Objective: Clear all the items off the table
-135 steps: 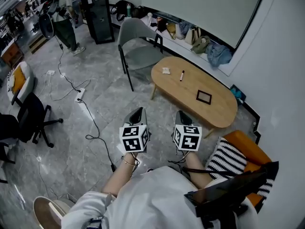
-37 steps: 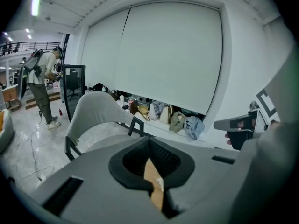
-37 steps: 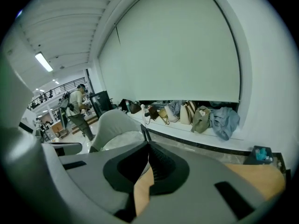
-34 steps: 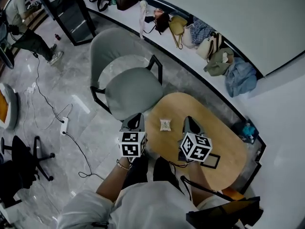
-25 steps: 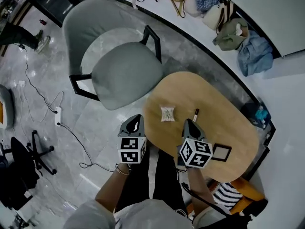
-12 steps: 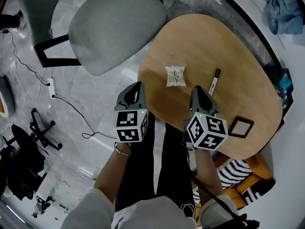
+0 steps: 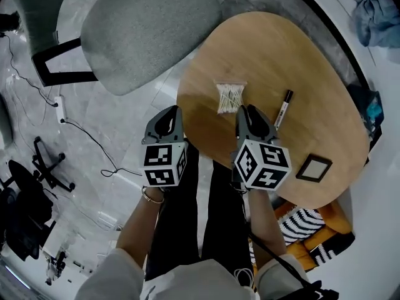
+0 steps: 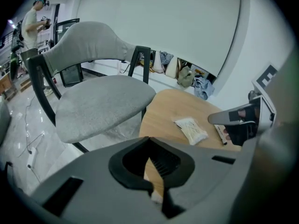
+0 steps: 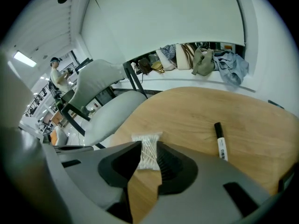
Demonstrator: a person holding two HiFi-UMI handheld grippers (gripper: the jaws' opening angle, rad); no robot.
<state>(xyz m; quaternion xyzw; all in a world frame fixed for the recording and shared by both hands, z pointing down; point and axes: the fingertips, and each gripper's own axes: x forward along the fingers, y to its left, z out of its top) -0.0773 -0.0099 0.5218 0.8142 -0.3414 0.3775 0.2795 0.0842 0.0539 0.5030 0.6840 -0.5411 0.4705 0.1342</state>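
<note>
Right gripper point(image 7: 244, 110) lowered, opening, swab packet point(image 7: 229, 97) ahead

Top point(image 7: 194, 281): white, long pale sleeves point(image 7: 109, 274).
Trousers point(image 7: 187, 230): black.
Bracelet point(image 7: 150, 197): thin band on left wrist.
Left hand-held gripper point(image 7: 170, 112): grey plastic shell tapering to a point, with black ribbed pads inside.
Right hand-held gripper point(image 7: 245, 111): same grey shell and black pads.
Marker cubes point(image 7: 164, 163): one per gripper, white faces with black square codes.
Cable point(image 7: 270, 255): thin, black, along right forearm.
</note>
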